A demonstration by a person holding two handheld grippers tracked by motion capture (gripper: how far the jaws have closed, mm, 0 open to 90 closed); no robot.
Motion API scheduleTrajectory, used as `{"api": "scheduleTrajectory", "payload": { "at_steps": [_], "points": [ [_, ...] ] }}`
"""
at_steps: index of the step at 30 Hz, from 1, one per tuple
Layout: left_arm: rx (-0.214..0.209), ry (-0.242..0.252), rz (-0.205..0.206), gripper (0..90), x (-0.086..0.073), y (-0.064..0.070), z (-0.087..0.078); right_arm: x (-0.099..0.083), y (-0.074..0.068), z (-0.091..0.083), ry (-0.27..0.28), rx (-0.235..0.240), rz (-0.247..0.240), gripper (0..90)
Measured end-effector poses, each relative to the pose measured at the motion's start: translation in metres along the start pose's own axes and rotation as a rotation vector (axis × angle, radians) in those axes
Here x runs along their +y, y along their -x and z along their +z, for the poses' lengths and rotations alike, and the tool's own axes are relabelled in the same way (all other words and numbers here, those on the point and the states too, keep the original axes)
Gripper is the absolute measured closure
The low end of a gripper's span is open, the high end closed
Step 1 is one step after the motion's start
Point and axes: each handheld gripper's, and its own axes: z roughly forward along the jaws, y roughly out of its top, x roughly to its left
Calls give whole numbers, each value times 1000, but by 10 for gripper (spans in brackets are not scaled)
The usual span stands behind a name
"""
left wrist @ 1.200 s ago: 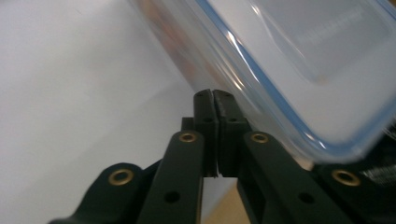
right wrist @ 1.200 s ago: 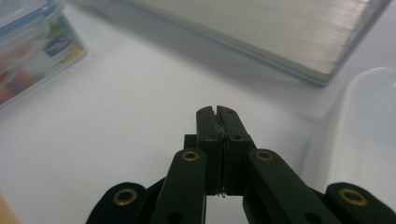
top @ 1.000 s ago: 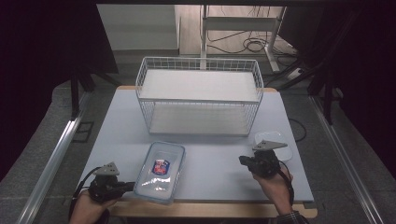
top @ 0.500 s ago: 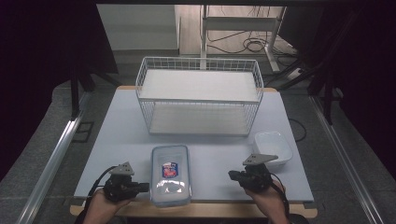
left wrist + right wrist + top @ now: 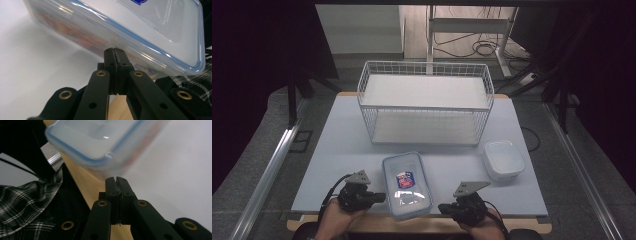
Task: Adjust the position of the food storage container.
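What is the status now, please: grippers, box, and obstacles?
Left gripper shut, tips at lidded container. Right gripper shut, just beside it. Container at table's near edge. Wire rack behind, white tub at right, both apart.

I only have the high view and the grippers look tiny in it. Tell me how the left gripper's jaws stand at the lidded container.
Observer: The left gripper has its jaws pressed together, tips at the side wall of the lidded container.
Operator: Now report the right one.
Observer: The right gripper is shut too, tips just short of the container's blue-rimmed corner.
Operator: Say what's inside.
Observer: Through the wall, blurred orange and red contents; I can't identify them.
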Motion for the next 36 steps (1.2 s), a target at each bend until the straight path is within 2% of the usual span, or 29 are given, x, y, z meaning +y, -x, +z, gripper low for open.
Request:
{"api": "scheduleTrajectory", "payload": {
  "at_steps": [3,5,8,9,10,11,12,13,15,18,19,20,21,25,29,32,34,36],
  "points": [
    [-18,1,13,898,8,4,10,1,-3,4,-15,17,-3,880],
    [-29,-4,33,898,13,6,15,0,-4,6,-31,2,-11,861],
    [-12,0,35,898,16,0,12,0,-2,8,-31,11,12,868],
    [39,25,-4,898,19,-15,3,0,-2,8,-32,10,9,868],
    [39,25,-4,899,19,-15,3,0,-2,8,-32,10,9,868],
    [85,39,-30,899,21,-27,-2,0,-2,9,-38,14,12,882],
    [103,48,-46,899,23,-34,-4,-1,-2,10,-38,22,15,890],
    [128,75,-60,899,30,-52,-6,0,-1,10,-38,30,20,892],
    [154,96,-50,899,42,-63,-2,0,-1,11,-40,14,17,894],
    [139,119,-28,899,60,-75,10,0,2,11,-36,18,38,895],
    [139,119,-28,898,60,-75,10,0,2,11,-36,18,38,895],
    [130,119,-21,899,65,-77,15,1,4,10,-34,-6,43,895],
    [134,110,-15,899,70,-81,19,1,5,10,-32,-10,47,895],
    [89,121,-44,899,67,-85,18,2,11,8,-27,-31,65,895],
    [100,105,-53,900,64,-81,18,3,21,5,-22,-71,89,895],
    [91,96,-53,900,64,-79,18,3,28,1,-23,-100,106,895],
    [57,72,-50,900,63,-77,17,3,36,-1,-20,-134,125,895],
    [32,54,-28,900,63,-77,16,3,45,-4,-16,-166,142,895]
  ]
}}
